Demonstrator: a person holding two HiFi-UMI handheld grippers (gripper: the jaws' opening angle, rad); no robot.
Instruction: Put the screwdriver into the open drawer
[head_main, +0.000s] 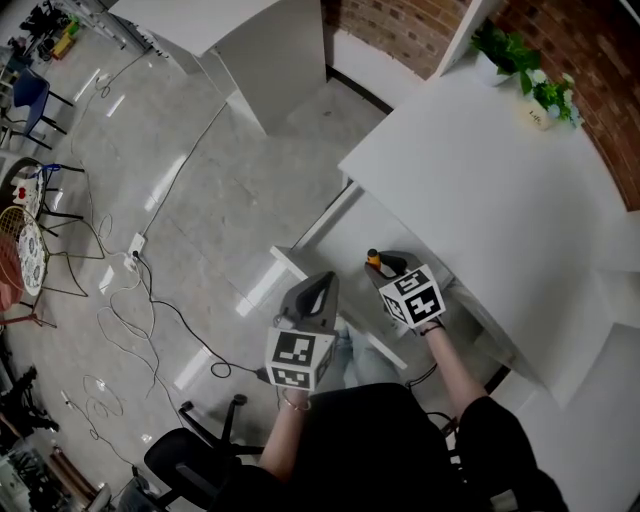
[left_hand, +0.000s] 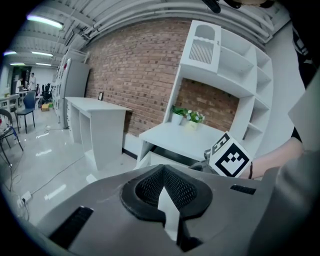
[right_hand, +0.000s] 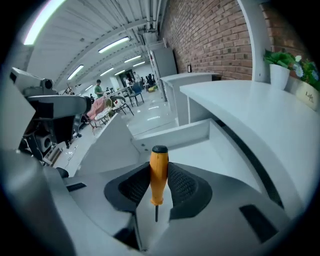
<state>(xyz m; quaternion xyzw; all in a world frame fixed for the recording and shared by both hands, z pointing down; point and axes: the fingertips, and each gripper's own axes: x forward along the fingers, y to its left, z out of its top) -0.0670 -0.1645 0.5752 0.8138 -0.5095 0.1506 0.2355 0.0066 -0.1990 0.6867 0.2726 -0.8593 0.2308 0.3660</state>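
Note:
An orange-handled screwdriver (right_hand: 159, 172) with a black cap is clamped between the pads of my right gripper (right_hand: 159, 169), its thin shaft pointing back at the camera. In the head view the right gripper (head_main: 385, 266) holds the screwdriver (head_main: 373, 261) over the open white drawer (head_main: 290, 258) under the desk. The drawer's walls (right_hand: 190, 134) lie just beyond the jaws. My left gripper (head_main: 322, 286) hangs at the drawer's front, to the left, shut and holding nothing. Its jaws (left_hand: 162, 170) meet at the tips.
The white desk (head_main: 480, 190) above the drawer carries potted plants (head_main: 520, 60) at its back. A second white desk (head_main: 250, 40) stands further off. Cables (head_main: 130, 300) trail over the glossy floor, and a black office chair (head_main: 190, 455) sits close behind.

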